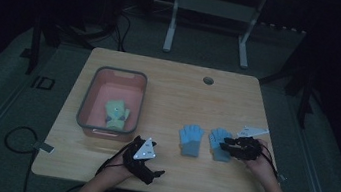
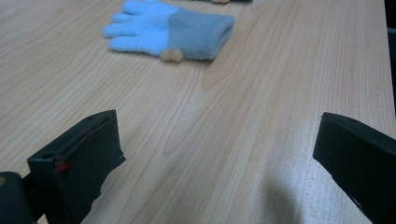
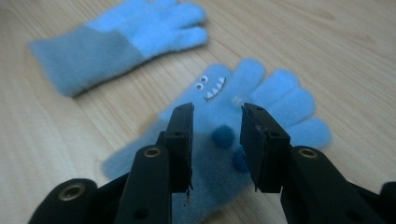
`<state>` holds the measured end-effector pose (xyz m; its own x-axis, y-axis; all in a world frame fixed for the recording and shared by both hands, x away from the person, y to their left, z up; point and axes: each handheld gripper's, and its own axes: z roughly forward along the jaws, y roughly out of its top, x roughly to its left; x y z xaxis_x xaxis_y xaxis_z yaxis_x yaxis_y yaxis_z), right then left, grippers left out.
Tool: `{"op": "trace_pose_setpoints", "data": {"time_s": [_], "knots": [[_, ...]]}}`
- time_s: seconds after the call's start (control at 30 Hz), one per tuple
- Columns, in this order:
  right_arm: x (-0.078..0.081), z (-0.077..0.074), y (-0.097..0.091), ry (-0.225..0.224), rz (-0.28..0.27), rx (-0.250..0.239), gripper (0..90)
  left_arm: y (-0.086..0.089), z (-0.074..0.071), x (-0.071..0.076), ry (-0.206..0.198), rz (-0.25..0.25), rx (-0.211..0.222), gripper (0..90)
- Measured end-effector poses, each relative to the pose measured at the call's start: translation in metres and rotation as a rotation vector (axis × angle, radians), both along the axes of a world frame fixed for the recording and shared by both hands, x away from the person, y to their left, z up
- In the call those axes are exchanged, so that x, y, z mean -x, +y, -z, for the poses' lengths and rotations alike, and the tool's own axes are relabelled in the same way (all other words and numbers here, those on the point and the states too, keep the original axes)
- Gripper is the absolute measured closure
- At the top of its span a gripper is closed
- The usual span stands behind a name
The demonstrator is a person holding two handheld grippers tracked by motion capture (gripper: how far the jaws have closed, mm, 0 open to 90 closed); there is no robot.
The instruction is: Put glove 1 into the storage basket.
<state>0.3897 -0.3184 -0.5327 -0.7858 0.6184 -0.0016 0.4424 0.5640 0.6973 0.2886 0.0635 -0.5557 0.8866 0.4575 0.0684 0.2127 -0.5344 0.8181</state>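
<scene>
Two blue gloves lie side by side on the wooden table. The left glove is plain, with a darker cuff. The right glove has a small monster face with eyes, teeth and dark pompoms. My right gripper hovers just over this glove's palm, its jaws a short way apart, one on each side of the pompoms, not pressing on it. My left gripper rests near the front edge, open wide over bare wood, pointing toward the plain glove.
A grey-rimmed pink bin stands at the table's left, with a green glove inside. A round cable hole sits near the far edge. A desk frame stands on the floor beyond the table.
</scene>
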Motion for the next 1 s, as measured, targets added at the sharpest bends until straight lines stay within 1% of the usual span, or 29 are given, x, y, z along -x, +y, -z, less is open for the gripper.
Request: {"op": "trace_pose_setpoints", "data": {"time_s": [0.07,0.1,0.13,0.23,0.27,0.3,0.37,0.43,0.6,0.7,0.87,0.97,1.0], "knots": [[-0.002,0.004,0.0,0.009,0.019,0.003,64.2,0.0,0.0,0.0,0.001,0.0,0.0,0.7],[-0.003,0.008,0.0,0.01,0.032,0.041,63.8,0.001,0.0,0.0,0.001,0.001,0.001,0.7],[-0.003,0.011,0.001,0.003,0.034,0.052,63.8,0.001,0.0,0.0,0.002,0.001,0.003,0.7],[-0.001,0.011,0.0,0.007,0.046,0.044,66.4,0.001,0.0,0.0,0.002,0.002,0.001,0.7],[0.0,0.012,0.001,-0.003,0.049,0.044,71.2,0.0,0.0,0.0,0.002,0.003,-0.001,0.7],[0.001,0.012,0.002,-0.001,0.055,0.038,75.1,0.0,0.0,0.0,0.001,0.003,-0.002,0.7],[0.003,0.012,0.005,-0.001,0.066,0.047,79.8,0.0,0.001,0.0,0.002,0.005,-0.002,0.7],[0.005,0.011,0.008,-0.006,0.079,0.058,81.9,0.0,0.001,0.0,0.002,0.004,-0.001,0.7],[0.004,0.009,0.006,0.027,0.12,0.016,84.4,0.0,0.002,-0.001,0.008,0.004,-0.005,0.7],[0.005,-0.002,0.004,0.023,0.137,-0.016,84.7,0.0,0.002,-0.001,0.006,0.006,-0.004,0.7],[0.008,-0.027,0.005,-0.008,0.157,-0.066,84.8,0.001,0.001,-0.001,0.003,0.005,-0.001,0.7],[0.012,-0.041,0.009,-0.036,0.153,-0.079,84.8,0.0,0.001,-0.001,0.004,0.007,-0.004,0.7],[0.012,-0.041,0.009,-0.036,0.153,-0.079,84.8,0.0,0.001,-0.001,0.004,0.007,-0.004,0.7]]}}
